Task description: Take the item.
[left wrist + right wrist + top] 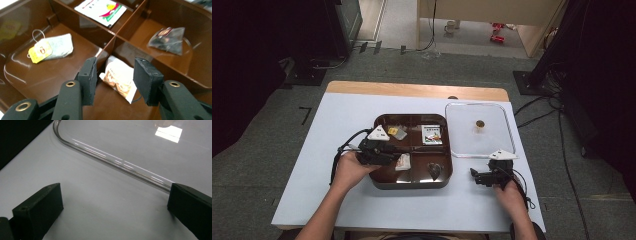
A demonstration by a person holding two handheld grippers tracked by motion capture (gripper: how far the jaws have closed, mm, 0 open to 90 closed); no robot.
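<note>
We are at the pick-up step over the brown four-compartment plastic tray (413, 184) in the middle of the table, its clear lid (507, 131) lying just right of it. Our left gripper (115, 77), jaws half-open, straddles the white-and-tan paper tea sachet (120, 78) in the near-left compartment without pressing it. Next, we judge, it must close squarely on the sachet, while our right gripper (113, 206) rests wide open, empty, on the table near the lid.

I can't read the print on the brown-and-white sachet (119, 78); its lower end hides behind my left gripper (115, 80), and the clear lid (140, 147) runs off the frame's top right
</note>
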